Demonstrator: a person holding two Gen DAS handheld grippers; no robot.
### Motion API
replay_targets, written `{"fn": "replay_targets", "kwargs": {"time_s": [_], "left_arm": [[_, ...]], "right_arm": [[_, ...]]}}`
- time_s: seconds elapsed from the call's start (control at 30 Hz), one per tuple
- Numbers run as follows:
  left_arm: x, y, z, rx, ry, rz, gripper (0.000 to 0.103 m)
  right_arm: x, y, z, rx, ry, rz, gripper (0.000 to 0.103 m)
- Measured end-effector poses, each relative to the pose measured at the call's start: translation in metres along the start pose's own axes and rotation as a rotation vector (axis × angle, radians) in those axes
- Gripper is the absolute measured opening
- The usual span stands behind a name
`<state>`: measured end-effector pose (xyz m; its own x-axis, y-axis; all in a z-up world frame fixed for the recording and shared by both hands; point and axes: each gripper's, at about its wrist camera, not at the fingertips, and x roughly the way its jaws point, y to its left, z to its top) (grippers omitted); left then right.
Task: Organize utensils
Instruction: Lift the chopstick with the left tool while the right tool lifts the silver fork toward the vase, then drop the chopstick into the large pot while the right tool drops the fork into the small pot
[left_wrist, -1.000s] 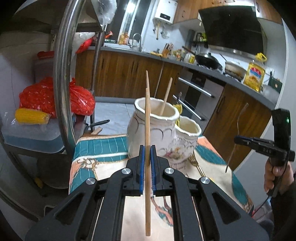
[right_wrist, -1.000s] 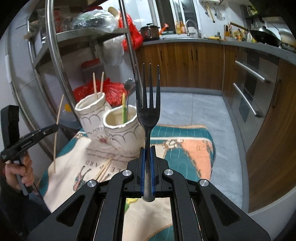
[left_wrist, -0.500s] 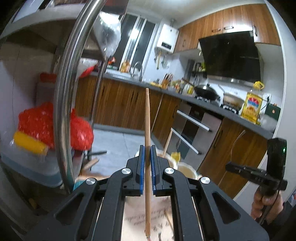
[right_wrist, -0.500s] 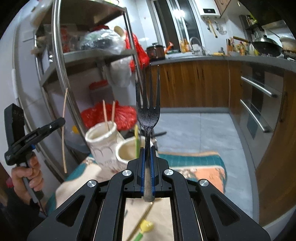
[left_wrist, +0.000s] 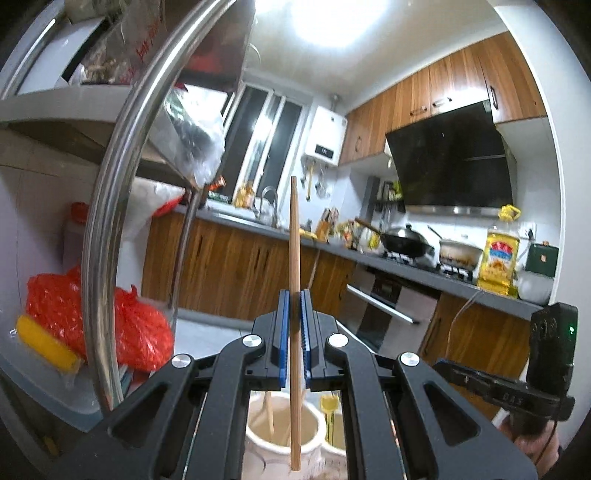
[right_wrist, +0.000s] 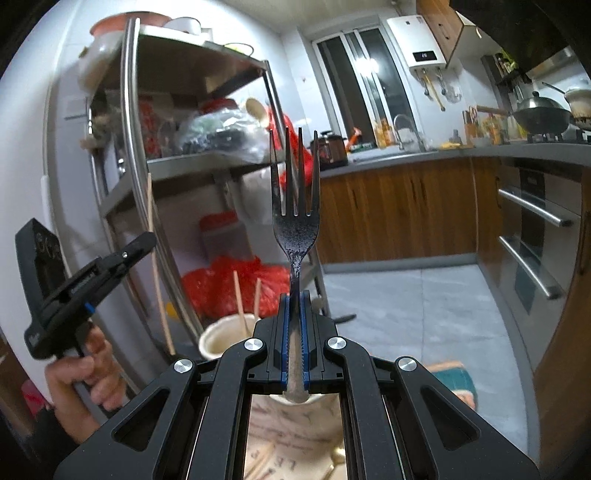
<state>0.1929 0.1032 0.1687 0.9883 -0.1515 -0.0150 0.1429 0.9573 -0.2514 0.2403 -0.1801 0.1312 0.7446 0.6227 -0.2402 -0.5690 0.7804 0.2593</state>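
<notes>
My left gripper (left_wrist: 294, 339) has its jaws pinching a wooden chopstick (left_wrist: 294, 280) upright, its lower tip hanging right over the mouth of the cream ceramic holder (left_wrist: 282, 435) where other chopsticks already stand, so I judge it is lined up to drop straight in. My right gripper (right_wrist: 294, 343) clamps a dark fork (right_wrist: 294, 225) by the handle, tines up, held above the holders so it can go in handle first.

Wooden chopstick (left_wrist: 294, 258), speckled metal fork (right_wrist: 294, 236)
</notes>
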Motion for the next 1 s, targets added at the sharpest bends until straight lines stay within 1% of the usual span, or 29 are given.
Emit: {"fn": "replay_targets", "kwargs": {"time_s": [0.13,0.17,0.23,0.37,0.47,0.63,0.77,0.87,1.0], "left_arm": [[0.002,-0.005,0.003,0.001,-0.059,0.021,0.006],[0.003,-0.005,0.003,-0.001,-0.069,0.022,0.006],[0.009,-0.009,0.002,0.001,-0.080,0.025,0.006],[0.025,-0.015,-0.009,0.048,-0.084,0.044,0.006],[0.036,-0.014,-0.020,0.053,-0.046,0.049,0.006],[0.049,-0.013,-0.040,0.075,0.042,0.068,0.006],[0.051,-0.013,-0.052,0.087,0.103,0.081,0.006],[0.053,-0.011,-0.062,0.080,0.164,0.096,0.006],[0.056,-0.010,-0.066,0.088,0.216,0.119,0.006]], "right_arm": [[0.009,0.001,0.000,0.017,-0.022,0.003,0.006],[0.013,0.002,-0.001,0.012,-0.026,-0.009,0.006],[0.018,0.005,-0.003,0.008,-0.019,-0.007,0.006],[0.027,0.012,-0.007,-0.013,-0.005,-0.012,0.006],[0.031,0.017,-0.012,-0.041,0.009,-0.031,0.006],[0.040,0.016,-0.019,-0.062,0.033,-0.066,0.006],[0.049,0.015,-0.026,-0.076,0.075,-0.085,0.006],[0.055,0.016,-0.033,-0.088,0.112,-0.093,0.006],[0.063,0.019,-0.043,-0.102,0.156,-0.107,0.006]]}}
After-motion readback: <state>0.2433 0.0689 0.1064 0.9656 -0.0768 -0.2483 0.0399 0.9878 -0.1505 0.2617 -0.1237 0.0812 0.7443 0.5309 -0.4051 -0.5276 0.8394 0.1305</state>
